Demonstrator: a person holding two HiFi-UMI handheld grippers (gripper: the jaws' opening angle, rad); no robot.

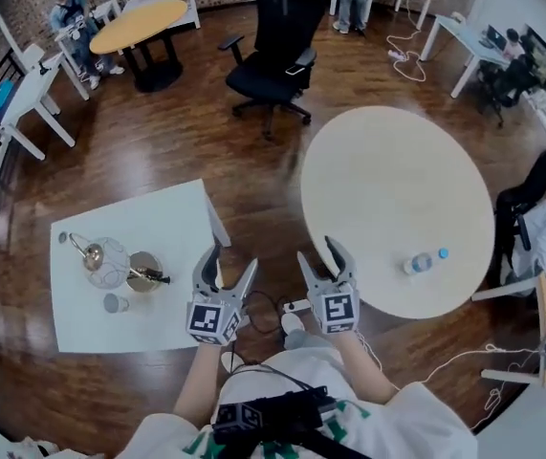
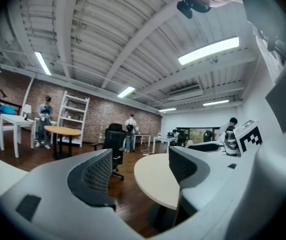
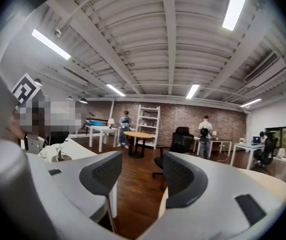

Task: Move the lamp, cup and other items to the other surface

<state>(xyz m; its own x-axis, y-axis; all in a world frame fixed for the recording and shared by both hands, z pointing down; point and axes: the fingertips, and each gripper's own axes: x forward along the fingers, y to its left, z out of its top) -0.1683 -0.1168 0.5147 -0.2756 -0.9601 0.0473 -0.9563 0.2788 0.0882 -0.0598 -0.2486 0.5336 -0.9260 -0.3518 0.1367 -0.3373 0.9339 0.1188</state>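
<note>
While both tools hang level in front of the person, the left gripper (image 1: pixel 231 261) has its jaws apart at a middling width with nothing between them, and the right gripper (image 1: pixel 318 251) stands the same, part open and empty. They sit side by side over the strip of wood floor (image 1: pixel 253 180) that parts the two surfaces. In the head view the left gripper is just beside the right edge of the white table (image 1: pixel 167 223), and the right gripper is just beside the near-left rim of the round table (image 1: pixel 378 185). Below them a cable (image 1: pixel 265 304) and a power strip lie on the floor in that gap, close to the person's feet. The gap is narrow near the grippers and widens farther off, where the square table's far right corner juts towards the curve of the round one. The lamp (image 1: pixel 108 259) rests on the left half of the white table, well in from every edge, with the cup (image 1: pixel 115 303) just on its near side; both are well apart from the grippers. The right side of that table is bare up to its edge. The round table is bare too except for a bottle (image 1: pixel 421 262) near its near-right rim. Beyond both surfaces the floor opens out to a black chair (image 1: pixel 277 46), and farther still stands a yellow table (image 1: pixel 139 25) with a seated person beside it
</note>
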